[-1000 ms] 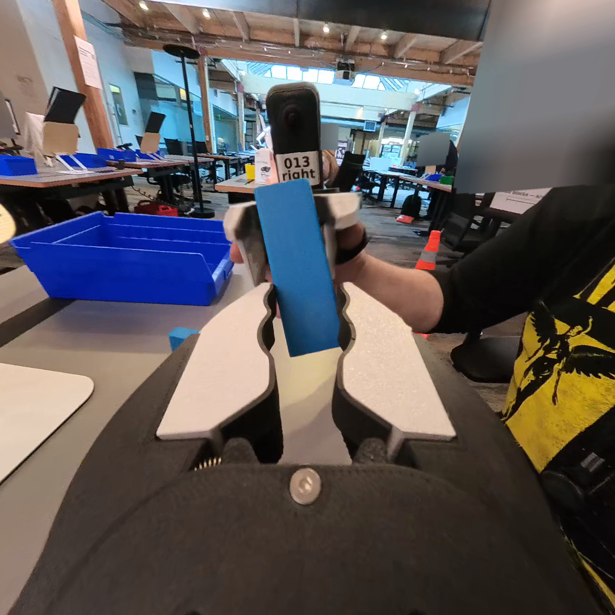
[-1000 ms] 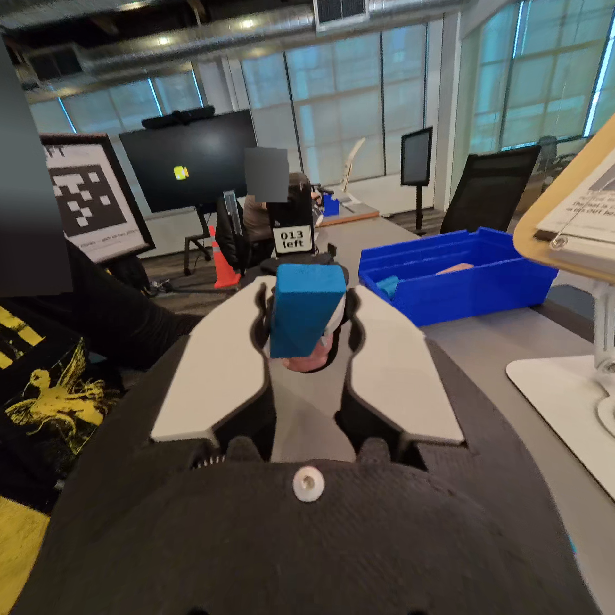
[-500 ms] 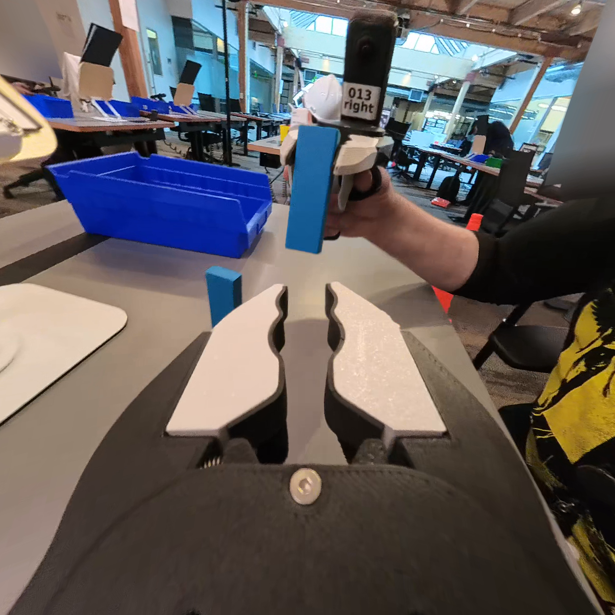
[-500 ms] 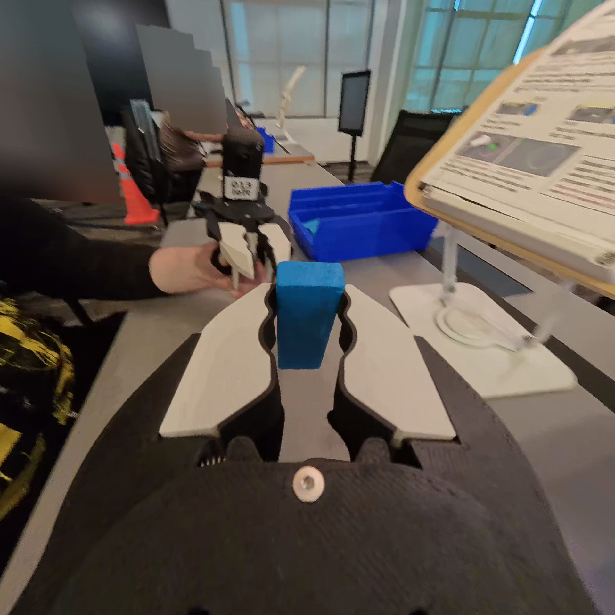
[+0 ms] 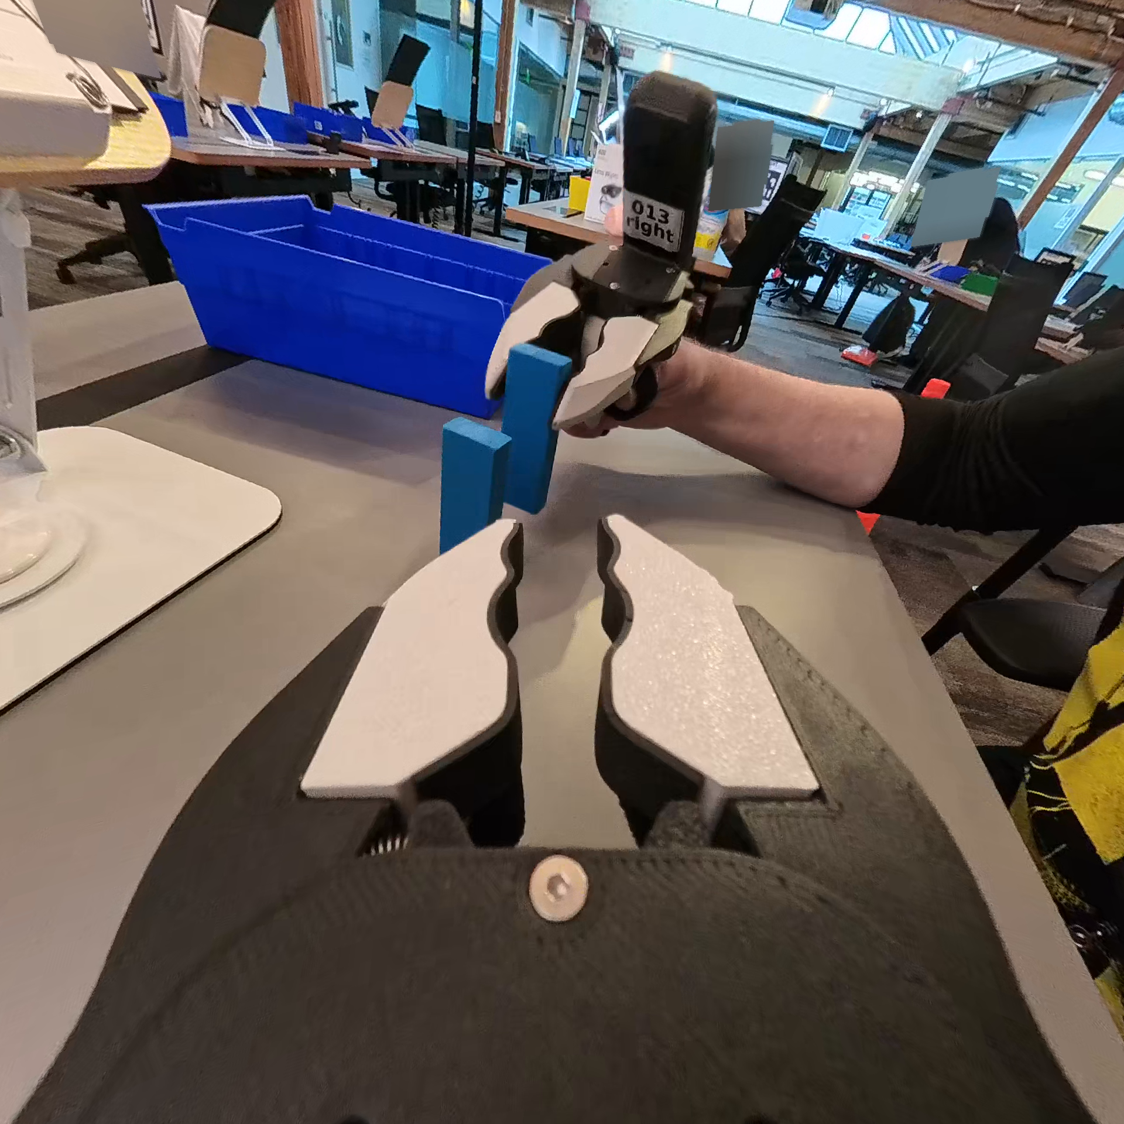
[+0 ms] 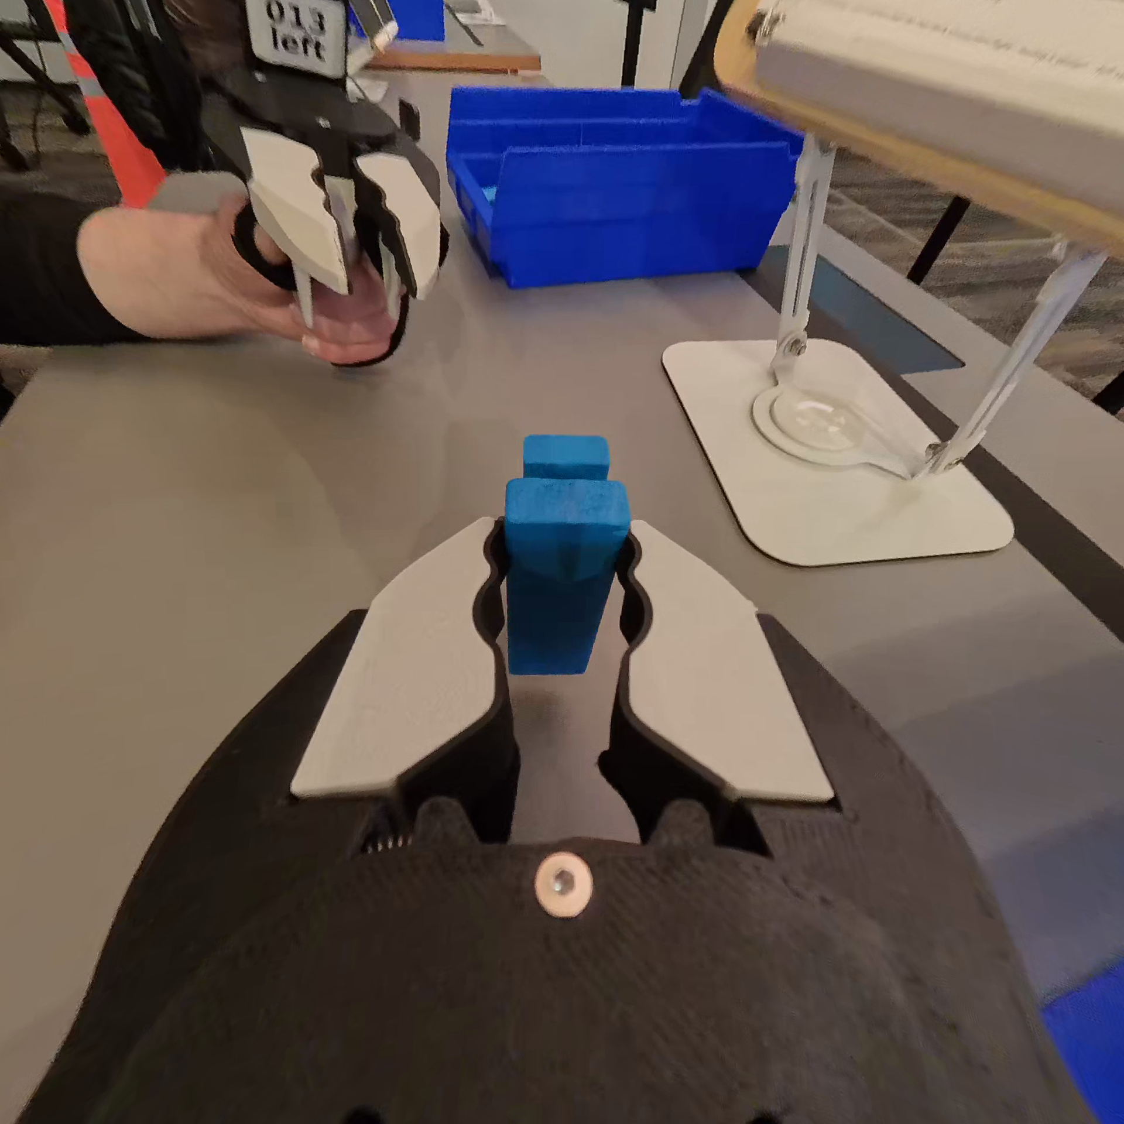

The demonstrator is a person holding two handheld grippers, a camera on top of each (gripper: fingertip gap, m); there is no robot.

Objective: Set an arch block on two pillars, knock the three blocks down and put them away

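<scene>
Right claw (image 6: 562, 535) grips a blue pillar (image 6: 556, 584); left claw (image 5: 559, 535) gapes empty; only left view shows pillar tilted

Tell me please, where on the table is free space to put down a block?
Bare grey table lies between the left gripper and the standing pillar. Crowded: the white stand base on the other side, the blue bin behind, and the held block in the right gripper.
</scene>
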